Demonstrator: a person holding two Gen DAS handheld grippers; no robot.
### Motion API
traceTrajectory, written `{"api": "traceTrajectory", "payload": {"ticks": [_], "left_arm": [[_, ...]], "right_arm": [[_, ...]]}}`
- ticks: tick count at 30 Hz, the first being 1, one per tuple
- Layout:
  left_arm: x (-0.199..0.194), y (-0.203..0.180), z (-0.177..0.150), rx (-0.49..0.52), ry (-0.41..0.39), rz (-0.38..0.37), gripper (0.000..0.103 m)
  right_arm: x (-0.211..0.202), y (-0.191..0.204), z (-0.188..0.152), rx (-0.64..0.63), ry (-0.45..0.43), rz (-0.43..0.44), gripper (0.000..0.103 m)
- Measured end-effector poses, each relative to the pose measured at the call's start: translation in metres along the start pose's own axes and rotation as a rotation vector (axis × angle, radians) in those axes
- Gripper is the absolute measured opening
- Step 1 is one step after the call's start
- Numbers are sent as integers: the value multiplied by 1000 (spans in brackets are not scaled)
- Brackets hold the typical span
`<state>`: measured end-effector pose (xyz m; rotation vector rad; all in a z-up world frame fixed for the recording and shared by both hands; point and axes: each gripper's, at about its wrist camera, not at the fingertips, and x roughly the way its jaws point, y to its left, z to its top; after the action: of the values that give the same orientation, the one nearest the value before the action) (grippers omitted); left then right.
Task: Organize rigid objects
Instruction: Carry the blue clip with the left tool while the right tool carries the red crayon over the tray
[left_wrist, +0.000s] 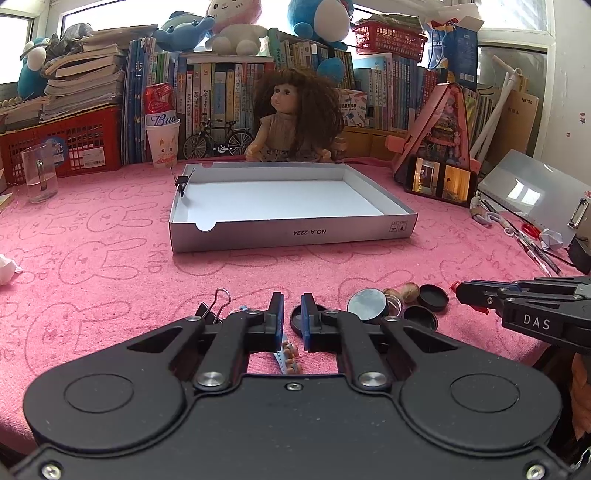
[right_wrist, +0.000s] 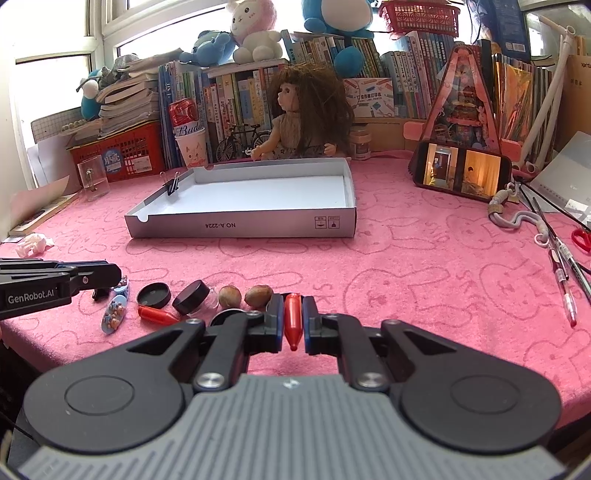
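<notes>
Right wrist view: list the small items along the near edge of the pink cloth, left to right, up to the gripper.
Blue hair clip → open black lid → black-capped jar → first nut → second nut → red crayon between the right gripper fingers.

Daylight floods from windows (left_wrist: 22, 48) at 11 o'clock, blown out white in both views I'm watching. Pink tablecloth (right_wrist: 406, 280) evenly lit, shadows soft. Fisheye bends edges; corners vignette black. Screen of the phone (right_wrist: 461, 173) glows orange. Near housings slightly soft.
</notes>
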<state>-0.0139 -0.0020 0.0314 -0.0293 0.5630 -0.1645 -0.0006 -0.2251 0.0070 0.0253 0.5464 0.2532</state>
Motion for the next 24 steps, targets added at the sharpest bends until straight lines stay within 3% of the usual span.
{"api": "traceTrajectory", "payload": {"ticks": [3,7,8,14,15,17,19,24], "left_arm": [[-1,-2,-4,22,2,28,15],[1,-3,-11,55,8,52,41],[2,-3,-11,61,15,51,42],[14,0,-18,36,87,13,39],[15,0,-19,33,96,8,37],[15,-1,-21,40,92,30,22],[15,1,-20,32,90,28,16],[10,3,-15,13,67,16,16]], "right_arm": [[0,-1,-1,5,6,-1,14],[2,-2,-4,16,19,3,15],[2,-2,-4,19,22,4,15],[2,-1,-5,18,29,8,16],[3,-1,-5,18,30,8,16],[3,-1,-5,19,34,9,16],[3,-1,-6,18,38,12,18],[8,0,-8,0,67,9,23]]}}
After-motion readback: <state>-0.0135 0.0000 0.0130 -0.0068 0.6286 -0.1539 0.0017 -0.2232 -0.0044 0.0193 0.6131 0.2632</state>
